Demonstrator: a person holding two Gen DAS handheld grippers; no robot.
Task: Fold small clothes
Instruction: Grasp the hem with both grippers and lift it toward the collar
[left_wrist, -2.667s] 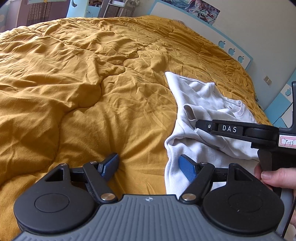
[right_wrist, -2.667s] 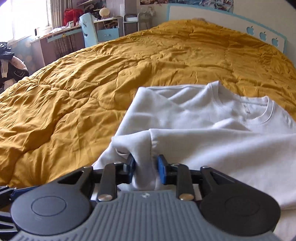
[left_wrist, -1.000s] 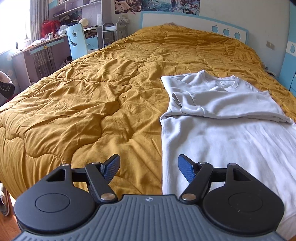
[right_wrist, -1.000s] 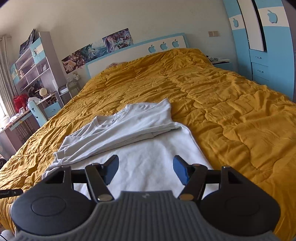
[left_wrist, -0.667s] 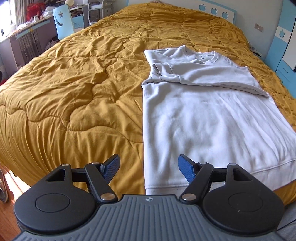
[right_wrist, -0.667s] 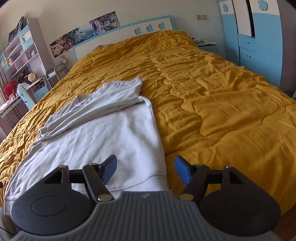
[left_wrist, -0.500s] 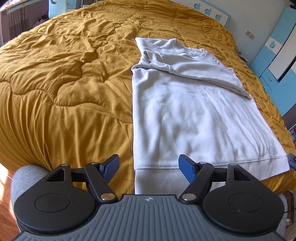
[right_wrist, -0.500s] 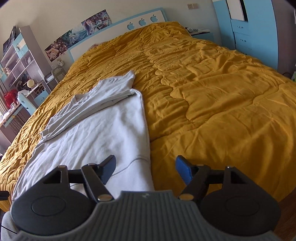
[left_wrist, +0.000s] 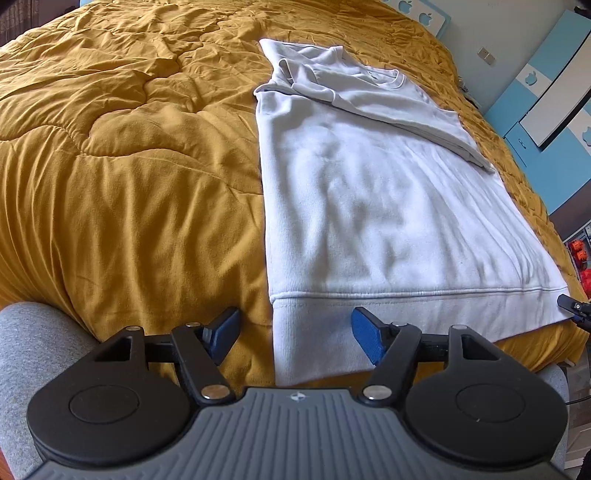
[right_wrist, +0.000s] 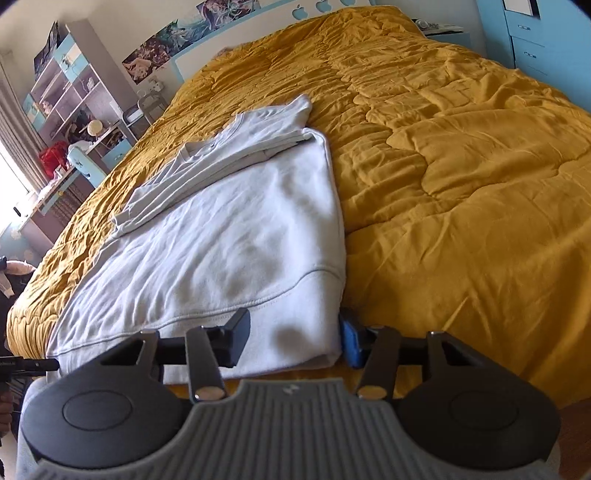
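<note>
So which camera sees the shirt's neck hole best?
The left wrist view: the white sweatshirt's collar shows as a clear ribbed ring. The right wrist view shows the collar smaller, from the side.

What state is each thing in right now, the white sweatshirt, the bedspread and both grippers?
white sweatshirt: lying flat on the bed, sleeves folded across the chest, hem toward the cameras, lower body not yet folded.
yellow bedspread: spread over the bed, wrinkled.
left gripper: open, straddling the hem's left corner.
right gripper: open, straddling the hem's right corner.
</note>
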